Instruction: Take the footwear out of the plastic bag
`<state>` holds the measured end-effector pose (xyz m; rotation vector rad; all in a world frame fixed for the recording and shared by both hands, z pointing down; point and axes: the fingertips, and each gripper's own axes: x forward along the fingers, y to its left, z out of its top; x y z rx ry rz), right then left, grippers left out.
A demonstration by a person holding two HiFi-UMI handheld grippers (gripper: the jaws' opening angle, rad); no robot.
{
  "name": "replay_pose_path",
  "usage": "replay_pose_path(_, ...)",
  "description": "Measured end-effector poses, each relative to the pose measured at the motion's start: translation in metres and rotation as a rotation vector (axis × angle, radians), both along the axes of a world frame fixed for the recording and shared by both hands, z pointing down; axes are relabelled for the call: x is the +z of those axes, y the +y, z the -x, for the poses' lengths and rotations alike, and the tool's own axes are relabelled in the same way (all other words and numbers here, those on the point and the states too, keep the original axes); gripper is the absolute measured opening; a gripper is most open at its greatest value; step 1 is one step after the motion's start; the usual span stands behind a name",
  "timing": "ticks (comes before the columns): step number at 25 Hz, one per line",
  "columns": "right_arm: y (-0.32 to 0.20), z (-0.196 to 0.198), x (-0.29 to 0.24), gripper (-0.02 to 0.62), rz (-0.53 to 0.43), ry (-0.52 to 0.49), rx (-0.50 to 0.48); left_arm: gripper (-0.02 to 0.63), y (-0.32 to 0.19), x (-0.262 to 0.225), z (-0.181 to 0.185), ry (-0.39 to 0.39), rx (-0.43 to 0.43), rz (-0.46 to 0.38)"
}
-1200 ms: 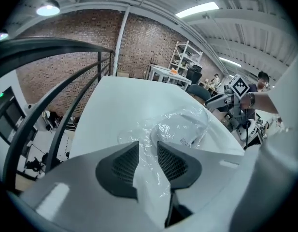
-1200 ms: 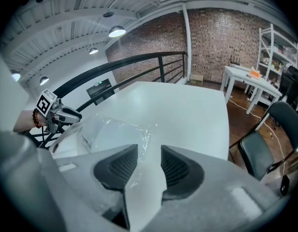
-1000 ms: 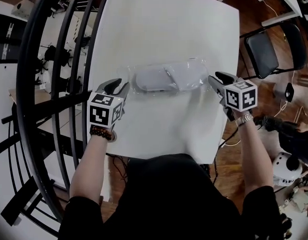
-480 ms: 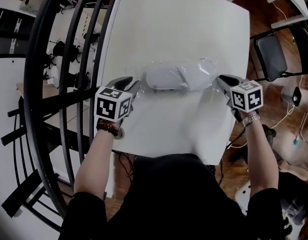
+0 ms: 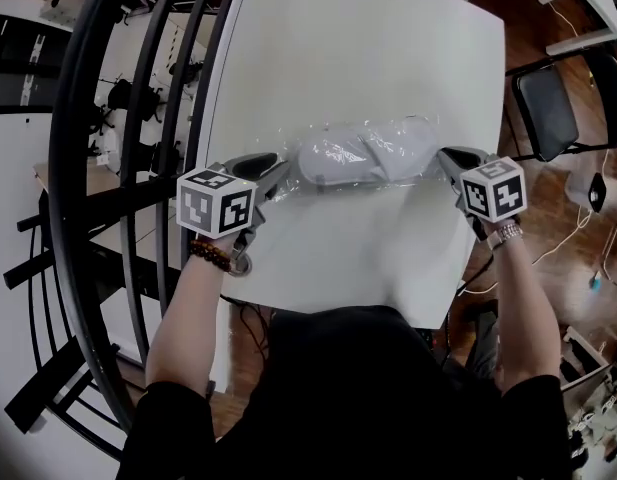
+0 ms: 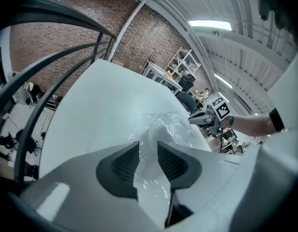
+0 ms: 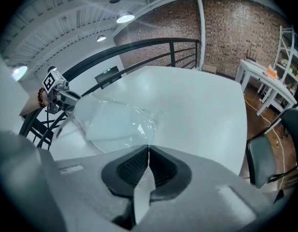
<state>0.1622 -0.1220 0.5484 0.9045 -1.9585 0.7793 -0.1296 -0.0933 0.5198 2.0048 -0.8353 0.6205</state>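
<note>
A clear plastic bag (image 5: 388, 143) with pale footwear (image 5: 333, 160) inside stretches across the middle of a white table (image 5: 338, 48). The left gripper (image 5: 271, 170) clamps the bag's left end. The right gripper's (image 5: 446, 158) jaws are closing, pinching its thin right edge.

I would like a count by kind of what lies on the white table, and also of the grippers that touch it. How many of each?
Plastic bag: 1
Footwear pieces inside it: 2, as far as the crinkled film shows
Grippers: 2 (left gripper grips one bag end; right gripper jaws closing with film between)
Total: 5
</note>
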Motion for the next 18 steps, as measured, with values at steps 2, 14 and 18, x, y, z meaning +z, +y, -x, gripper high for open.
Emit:
replay_pose_path(2, -0.002, 0.0, 0.001, -0.002, 0.001, 0.002, -0.001, 0.14, 0.002, -0.003, -0.004, 0.05, 0.019, 0.018)
replay_pose_path(14, 0.0, 0.001, 0.002, -0.003, -0.006, 0.017, -0.004, 0.236, 0.015, -0.009, -0.017, 0.356, 0.005, 0.195)
replay_pose_path(18, -0.001, -0.002, 0.001, -0.003, -0.008, 0.018, -0.006, 0.25, 0.014, -0.02, -0.023, 0.452, 0.002, 0.216)
